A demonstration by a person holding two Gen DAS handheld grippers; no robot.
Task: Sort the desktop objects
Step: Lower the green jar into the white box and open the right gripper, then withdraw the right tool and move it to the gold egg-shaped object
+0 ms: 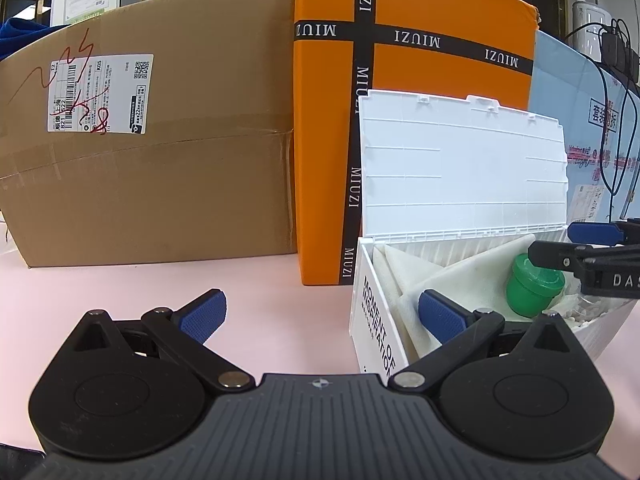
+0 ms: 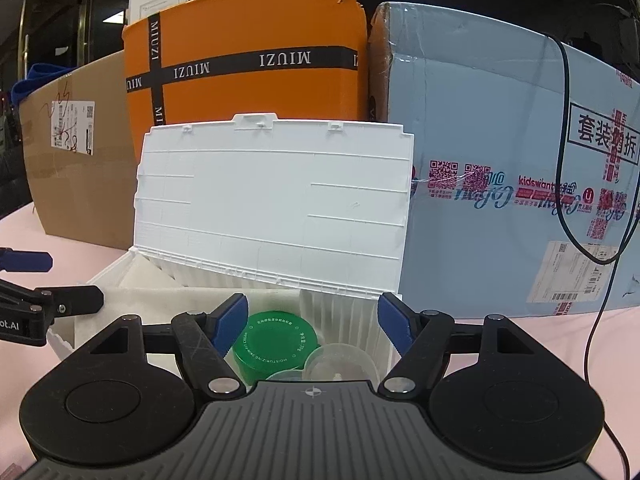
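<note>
We see a white ribbed plastic box (image 2: 276, 200) standing on the pink table (image 1: 120, 292), its hinged lid raised against an orange carton (image 2: 248, 56). A brown cardboard box (image 1: 160, 152) and a pale blue carton (image 2: 500, 168) flank the orange one. Inside the white box, a round green jar (image 2: 272, 344) with a printed lid lies just beside a clear plastic cup (image 2: 340, 364). Our right gripper (image 2: 312, 324) hovers over the box with its blue-padded fingers spread, grasping nothing. Our left gripper (image 1: 320, 316) sits at the box's left corner, likewise released and empty.
</note>
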